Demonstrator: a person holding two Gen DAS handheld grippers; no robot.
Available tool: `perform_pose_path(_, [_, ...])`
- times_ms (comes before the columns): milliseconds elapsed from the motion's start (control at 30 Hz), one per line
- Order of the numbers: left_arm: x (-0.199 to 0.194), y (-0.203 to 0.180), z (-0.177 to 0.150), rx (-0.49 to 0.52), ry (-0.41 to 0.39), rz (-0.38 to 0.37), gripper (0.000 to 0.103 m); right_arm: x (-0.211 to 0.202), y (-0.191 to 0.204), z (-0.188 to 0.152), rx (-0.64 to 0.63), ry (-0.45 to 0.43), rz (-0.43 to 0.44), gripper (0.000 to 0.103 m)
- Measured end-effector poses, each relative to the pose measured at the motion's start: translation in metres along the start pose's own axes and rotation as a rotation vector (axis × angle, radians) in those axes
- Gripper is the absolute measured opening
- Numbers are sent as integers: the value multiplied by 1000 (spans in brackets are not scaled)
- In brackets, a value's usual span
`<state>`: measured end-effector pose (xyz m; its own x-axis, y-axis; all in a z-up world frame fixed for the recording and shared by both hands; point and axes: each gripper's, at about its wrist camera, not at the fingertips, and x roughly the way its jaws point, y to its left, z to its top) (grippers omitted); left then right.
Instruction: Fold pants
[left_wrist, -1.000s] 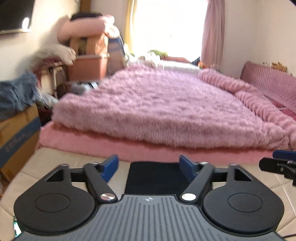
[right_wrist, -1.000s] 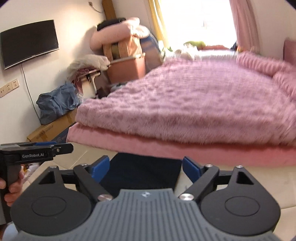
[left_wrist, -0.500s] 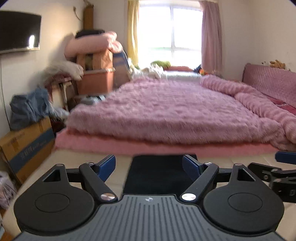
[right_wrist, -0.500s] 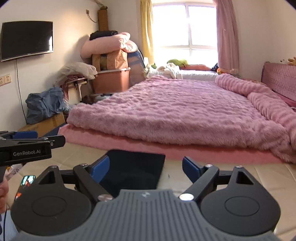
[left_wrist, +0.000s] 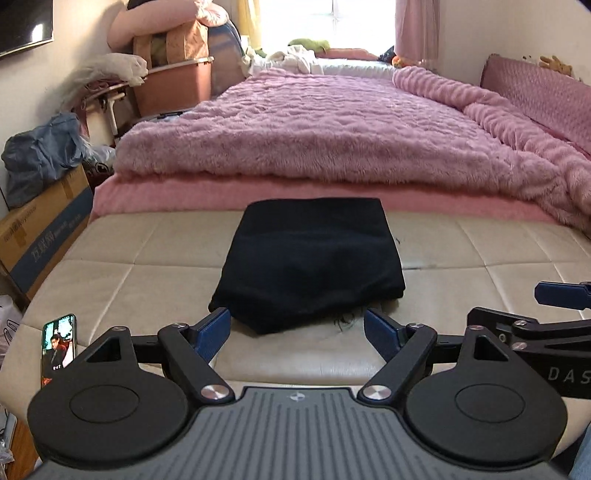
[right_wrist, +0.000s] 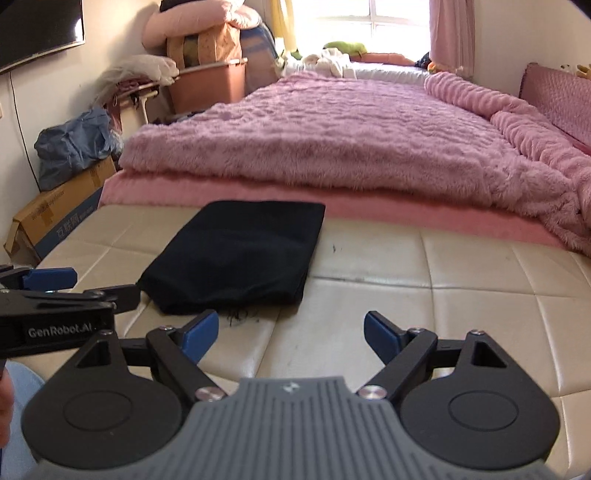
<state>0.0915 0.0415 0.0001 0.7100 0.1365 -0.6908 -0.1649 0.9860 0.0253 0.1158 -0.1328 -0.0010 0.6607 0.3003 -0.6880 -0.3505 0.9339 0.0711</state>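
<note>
left gripper (left_wrist: 297, 330) spread wide, right gripper (right_wrist: 291, 330) likewise, both empty

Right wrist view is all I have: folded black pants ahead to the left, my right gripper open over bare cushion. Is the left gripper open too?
Observer: Yes. The left gripper is open with nothing between its fingers, and it is aimed at the near edge of the pants.
Operator: Is it touching the cloth?
Observer: Its left fingertip sits at the near left corner. I cannot tell whether it touches.
Operator: Anything else on that side?
Observer: A phone with a lit screen lies near the left end of the bench, apart from the pants.
</note>
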Motion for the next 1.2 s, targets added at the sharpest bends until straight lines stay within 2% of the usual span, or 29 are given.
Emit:
perform_pose_path(200, [0, -2, -2, -3, 18, 2, 96, 5, 4, -3, -17, 19, 11, 82])
perform_pose_path(1200, [-5, -2, 4, 10, 0, 19, 96, 7, 1, 0, -10, 18, 10, 82])
